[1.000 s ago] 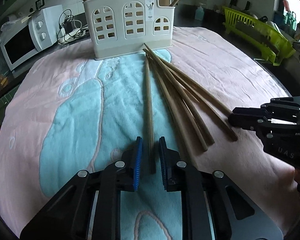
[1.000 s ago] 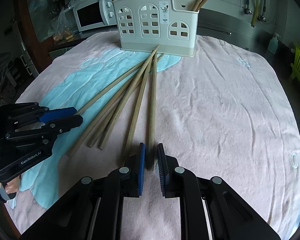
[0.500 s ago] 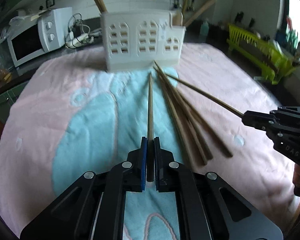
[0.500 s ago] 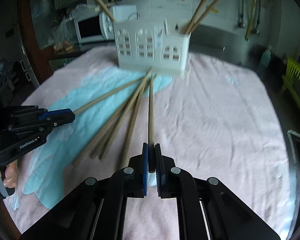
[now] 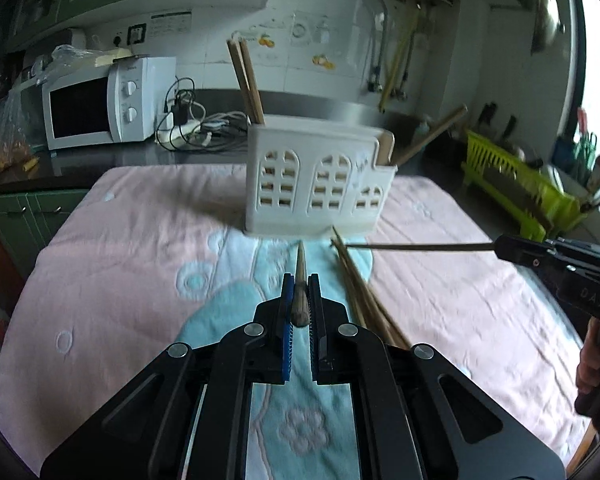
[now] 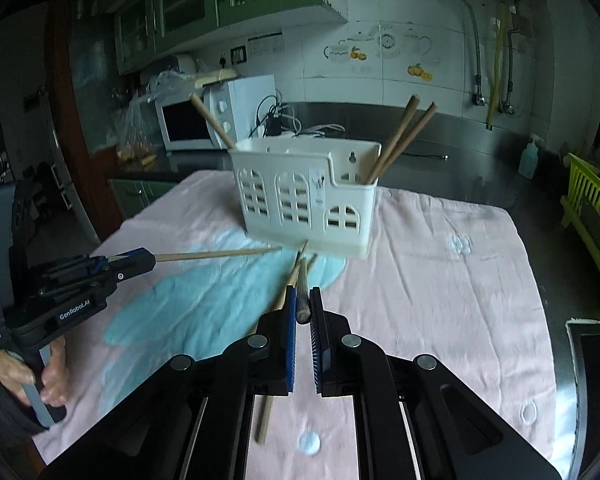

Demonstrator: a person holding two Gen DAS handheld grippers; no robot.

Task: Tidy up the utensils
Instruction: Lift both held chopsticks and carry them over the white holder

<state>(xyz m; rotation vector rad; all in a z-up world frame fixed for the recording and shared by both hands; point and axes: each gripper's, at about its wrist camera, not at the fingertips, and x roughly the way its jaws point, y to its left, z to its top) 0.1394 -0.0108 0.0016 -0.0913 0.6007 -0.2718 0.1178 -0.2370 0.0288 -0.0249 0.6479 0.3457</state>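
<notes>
A desk is covered with a soft pink cloth (image 5: 140, 240) that has a big light-blue patch (image 6: 204, 300) in the middle. A white plastic holder with little window holes (image 5: 316, 188) stands on the cloth near the far edge. A bunch of long brown wooden sticks (image 5: 364, 300) lies on the cloth just in front of the holder, with the far ends close to its bottom edge.

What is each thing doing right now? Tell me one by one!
Left gripper: shut on a chopstick, lifted.
Right gripper: shut on another chopstick, lifted.
Loose chopsticks: lying on the towel.
Utensil holder: upright, chopsticks standing inside.
Microwave: door closed.
</notes>
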